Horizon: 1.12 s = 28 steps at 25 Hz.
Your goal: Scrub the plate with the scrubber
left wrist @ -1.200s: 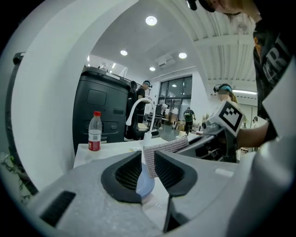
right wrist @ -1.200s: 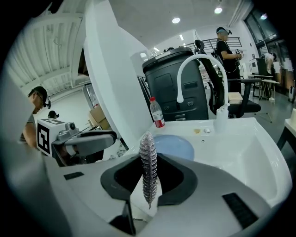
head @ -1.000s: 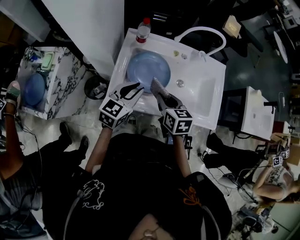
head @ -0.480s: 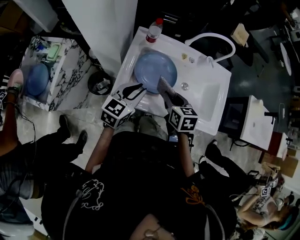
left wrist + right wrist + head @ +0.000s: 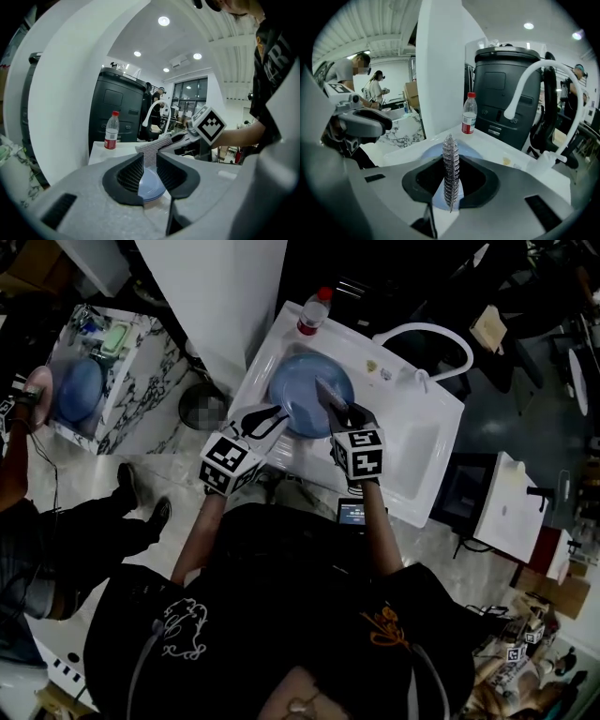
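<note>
Fingers of your right gripper (image 5: 336, 412) pinch the scrubber (image 5: 450, 176) upright above the blue plate (image 5: 295, 385); those of your left gripper (image 5: 272, 416) stand apart, plate rim just below them.

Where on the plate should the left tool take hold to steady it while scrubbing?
Probably its near-left rim, coming from the person's side: the plate lies flat in the sink, so only the thin edge fits between jaws, and the scrubber in the right tool occupies the right side.

The scrubber (image 5: 450, 173) is a rough, silvery woven mesh with a metallic glint. The plate (image 5: 295, 385) is smooth with a soft sheen, the sink (image 5: 422, 437) glossy white, the bottle (image 5: 313, 313) clear plastic
</note>
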### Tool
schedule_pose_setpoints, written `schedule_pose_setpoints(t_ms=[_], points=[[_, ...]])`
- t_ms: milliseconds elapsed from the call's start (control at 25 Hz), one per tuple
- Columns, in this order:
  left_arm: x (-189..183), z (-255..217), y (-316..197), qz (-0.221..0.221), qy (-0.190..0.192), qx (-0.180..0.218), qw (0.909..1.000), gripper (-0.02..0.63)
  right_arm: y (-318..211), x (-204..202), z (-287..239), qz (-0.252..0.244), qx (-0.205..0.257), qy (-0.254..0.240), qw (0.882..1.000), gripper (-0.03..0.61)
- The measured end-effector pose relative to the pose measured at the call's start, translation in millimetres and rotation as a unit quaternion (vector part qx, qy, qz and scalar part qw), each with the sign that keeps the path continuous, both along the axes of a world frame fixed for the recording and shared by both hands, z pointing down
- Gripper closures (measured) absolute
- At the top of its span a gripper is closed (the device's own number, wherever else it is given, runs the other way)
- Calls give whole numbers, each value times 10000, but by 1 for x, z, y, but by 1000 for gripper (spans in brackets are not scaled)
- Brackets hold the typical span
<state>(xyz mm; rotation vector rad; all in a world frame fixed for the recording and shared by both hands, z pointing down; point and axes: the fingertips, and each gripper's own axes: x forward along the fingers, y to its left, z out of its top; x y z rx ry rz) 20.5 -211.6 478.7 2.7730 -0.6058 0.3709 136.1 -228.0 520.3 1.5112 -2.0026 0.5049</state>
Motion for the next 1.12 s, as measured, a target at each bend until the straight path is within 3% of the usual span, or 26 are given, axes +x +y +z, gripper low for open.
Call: schedule_pose_setpoints(t_ms=[320, 560, 680, 840, 1120], points=[[0, 3, 1, -363, -65, -42, 9993, 522, -65, -9, 38, -697, -184, 590, 9956, 497], [-8, 6, 4, -633, -233, -43, 9977, 522, -103, -5, 63, -225, -352, -29, 9991, 497], [-9, 4, 7, -700, -262, -35, 9972, 522, -114, 1, 71, -159, -344, 232, 9990, 497], [-13, 3, 12, -760, -359, 11, 9965, 522, -114, -4, 78, -370, -368, 483, 9975, 497], [-26, 7, 14, -921, -453, 11, 9947, 522, -105, -43, 77, -963, -267, 291, 9946, 497]])
